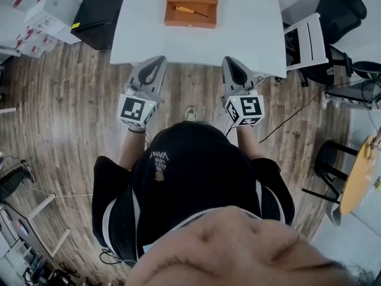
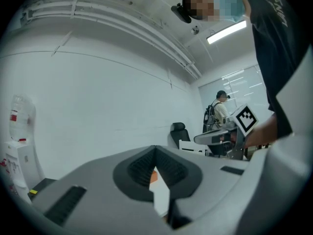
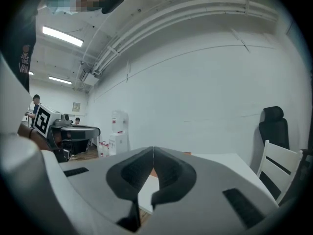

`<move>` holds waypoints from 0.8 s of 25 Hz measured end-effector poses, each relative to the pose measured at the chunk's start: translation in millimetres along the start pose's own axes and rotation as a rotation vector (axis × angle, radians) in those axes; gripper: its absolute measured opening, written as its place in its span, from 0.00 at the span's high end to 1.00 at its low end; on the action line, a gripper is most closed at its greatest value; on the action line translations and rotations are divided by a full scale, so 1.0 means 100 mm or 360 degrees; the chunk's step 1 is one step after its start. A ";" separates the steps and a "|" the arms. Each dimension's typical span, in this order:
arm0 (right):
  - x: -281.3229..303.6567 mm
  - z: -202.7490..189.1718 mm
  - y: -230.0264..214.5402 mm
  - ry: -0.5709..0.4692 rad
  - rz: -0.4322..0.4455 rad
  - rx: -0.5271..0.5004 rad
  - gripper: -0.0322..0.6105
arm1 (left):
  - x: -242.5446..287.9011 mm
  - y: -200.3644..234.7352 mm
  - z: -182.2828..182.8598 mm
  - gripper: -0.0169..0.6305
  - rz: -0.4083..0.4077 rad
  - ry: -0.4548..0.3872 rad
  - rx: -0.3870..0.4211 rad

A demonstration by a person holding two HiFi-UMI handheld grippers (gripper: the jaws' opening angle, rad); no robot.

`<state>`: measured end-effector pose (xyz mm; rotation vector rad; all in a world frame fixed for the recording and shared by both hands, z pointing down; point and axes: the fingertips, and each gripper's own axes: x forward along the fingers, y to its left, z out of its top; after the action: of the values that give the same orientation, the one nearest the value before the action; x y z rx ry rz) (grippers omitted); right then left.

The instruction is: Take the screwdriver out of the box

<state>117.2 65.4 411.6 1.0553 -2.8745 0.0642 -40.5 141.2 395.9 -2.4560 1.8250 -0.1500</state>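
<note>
At the tips, both pairs of jaws are pressed together with nothing between them. Left gripper [image 1: 156, 61] and right gripper [image 1: 231, 61] point level, side by side (marker cubes nearest the person), at the white table's [image 1: 250, 37] near edge. Well beyond them, the screwdriver [image 1: 190, 11] lies inside the open orange box [image 1: 191, 21].

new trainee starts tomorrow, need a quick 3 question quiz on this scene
1. True or false: the screwdriver lies inside the orange box.
2. The left gripper and right gripper are: A both shut, empty; B both open; C holding the screwdriver.
3. Fill in: the box stands on a ___ table.
Key: 1 true; 2 A; 3 white.
</note>
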 end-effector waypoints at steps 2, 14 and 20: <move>0.09 0.00 -0.10 -0.0001 0.0013 0.0004 0.93 | 0.12 0.05 -0.01 0.95 0.0017 0.0002 -0.0004; 0.44 -0.08 -0.33 0.0031 0.0100 0.0025 0.93 | 0.48 0.17 -0.11 0.95 0.0042 0.0053 0.0016; 0.57 -0.10 -0.36 0.0049 0.0058 0.0025 0.93 | 0.63 0.29 -0.15 0.95 0.0013 0.0053 -0.0053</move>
<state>97.7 2.2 427.1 0.9954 -2.8706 0.1045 -51.8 72.7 409.0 -2.4829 1.8652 -0.1620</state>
